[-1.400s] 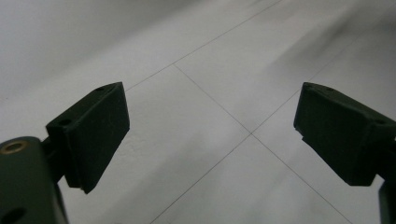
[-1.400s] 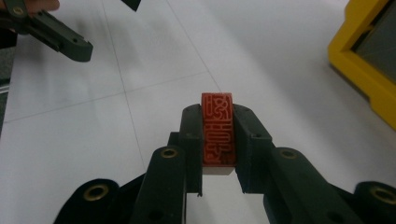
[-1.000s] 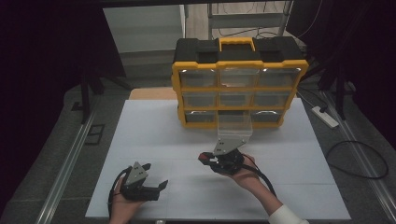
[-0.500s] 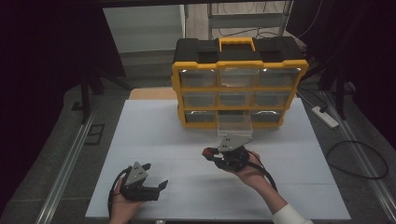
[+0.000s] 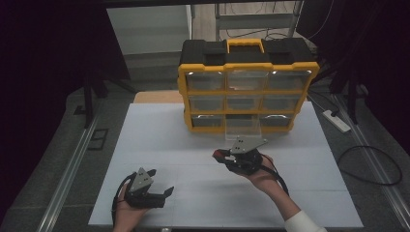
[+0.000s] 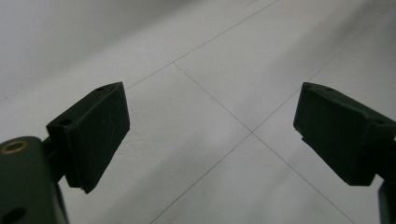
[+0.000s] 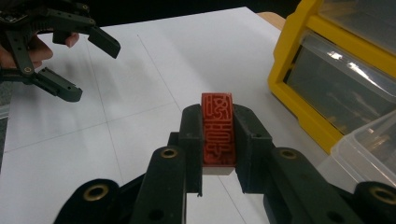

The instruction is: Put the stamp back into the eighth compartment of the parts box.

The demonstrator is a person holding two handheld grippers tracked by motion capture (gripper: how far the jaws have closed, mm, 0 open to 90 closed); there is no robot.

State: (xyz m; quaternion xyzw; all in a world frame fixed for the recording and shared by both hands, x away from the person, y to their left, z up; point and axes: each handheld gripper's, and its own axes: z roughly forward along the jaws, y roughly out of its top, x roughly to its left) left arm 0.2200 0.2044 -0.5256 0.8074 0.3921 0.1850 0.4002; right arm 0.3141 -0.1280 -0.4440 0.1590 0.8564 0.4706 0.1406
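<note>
The right gripper [image 7: 218,140] clamps its fingers on a red carved stamp [image 7: 217,128] above the white desk [image 5: 193,145], before a yellow organizer [image 5: 247,92]; the left gripper [image 5: 152,186], fingers spread wide, holds nothing.

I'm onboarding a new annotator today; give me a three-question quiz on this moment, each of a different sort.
1. True or false: the left gripper holds a stamp.
2. What does the right gripper clamp? A) a clear bin B) a red carved stamp C) a cable
3. Fill in: one clear drawer sticks out of the organizer's ____ row.

Key
1. False: its jaws are wide apart over the white table.
2. B: the red stamp sits between the jaws, carved face toward the camera.
3. Bottom.
</note>
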